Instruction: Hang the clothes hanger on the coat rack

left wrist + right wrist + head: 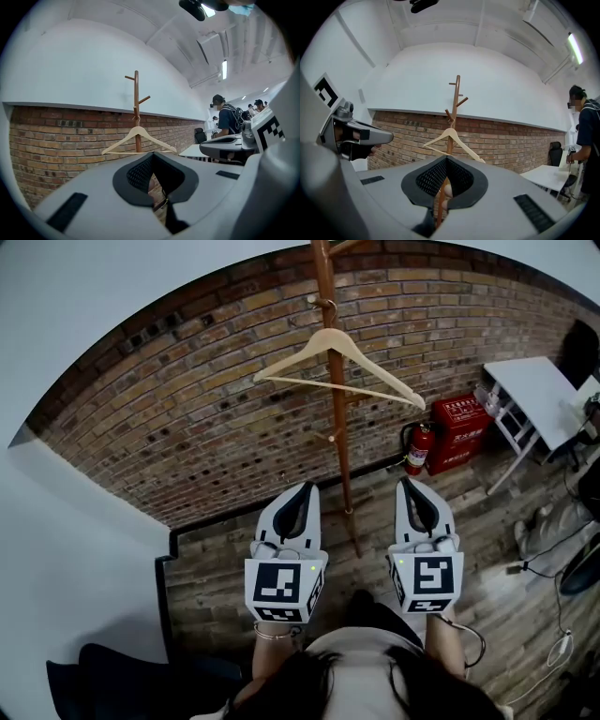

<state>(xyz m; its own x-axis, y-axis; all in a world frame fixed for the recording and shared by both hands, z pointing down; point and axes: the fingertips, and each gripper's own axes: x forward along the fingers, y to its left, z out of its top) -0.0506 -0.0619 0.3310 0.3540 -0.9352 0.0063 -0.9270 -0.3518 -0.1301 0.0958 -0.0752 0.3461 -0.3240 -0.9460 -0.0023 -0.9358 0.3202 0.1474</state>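
Brown wood-plank floor (225,568) runs along a brick wall. Standing on it: slim brown wooden coat rack (335,409), red fire extinguisher (418,448) just beside a red box (459,432), white table (534,395). Pale wooden clothes hanger (380,373) hangs on the rack.

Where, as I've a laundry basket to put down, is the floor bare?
Bare wooden floor lies between the brick wall and the left gripper, left of the coat rack. Crowded on the right: fire extinguisher, red box, white table, cables.
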